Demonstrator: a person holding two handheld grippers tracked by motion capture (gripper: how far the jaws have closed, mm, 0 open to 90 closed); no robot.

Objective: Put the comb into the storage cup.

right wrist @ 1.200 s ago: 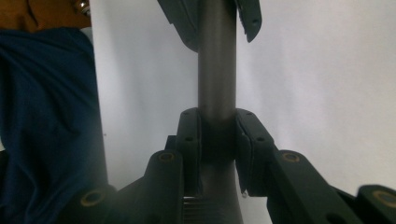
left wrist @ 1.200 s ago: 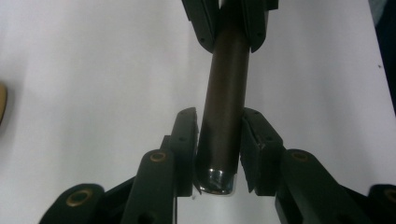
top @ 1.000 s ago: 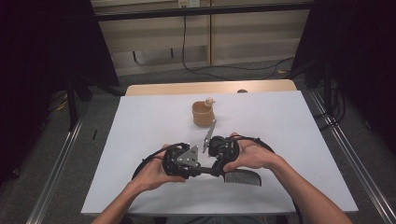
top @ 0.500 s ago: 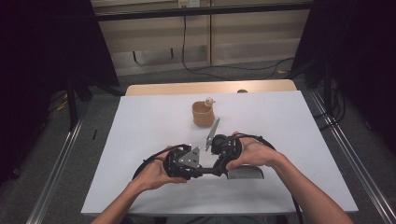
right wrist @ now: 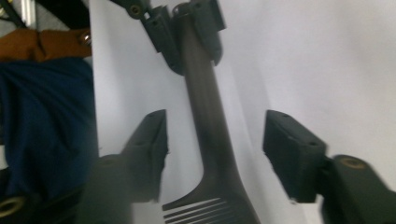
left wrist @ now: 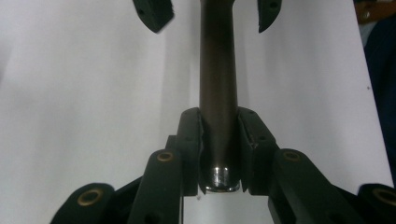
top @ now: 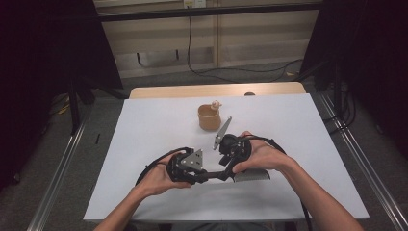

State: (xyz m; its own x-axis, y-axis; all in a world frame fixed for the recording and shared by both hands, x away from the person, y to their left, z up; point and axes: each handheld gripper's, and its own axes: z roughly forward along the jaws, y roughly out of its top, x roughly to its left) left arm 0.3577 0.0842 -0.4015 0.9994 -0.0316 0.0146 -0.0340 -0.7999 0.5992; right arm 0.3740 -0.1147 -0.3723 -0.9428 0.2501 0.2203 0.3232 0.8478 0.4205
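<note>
Object: a dark comb (right wrist: pixel 210 140), held just above the table (top: pixel 144 130) near its front edge, centre.
Handling: probably light, stiff plastic with a smooth, slippery handle; the handle is the place to grip, not the thin teeth.
Left gripper (left wrist: pixel 219 154): jaws clamped on the handle's end.
Right gripper (right wrist: pixel 212 149): jaws wide apart, straddling the handle by the teeth, not touching.
Elsewhere: a brown cup (top: pixel 209 117) toward the far edge.

my right gripper (top: pixel 230 169) now spread wide off the comb (top: pixel 250 175) handle, my left gripper (top: pixel 206 177) gripping that handle's end
</note>
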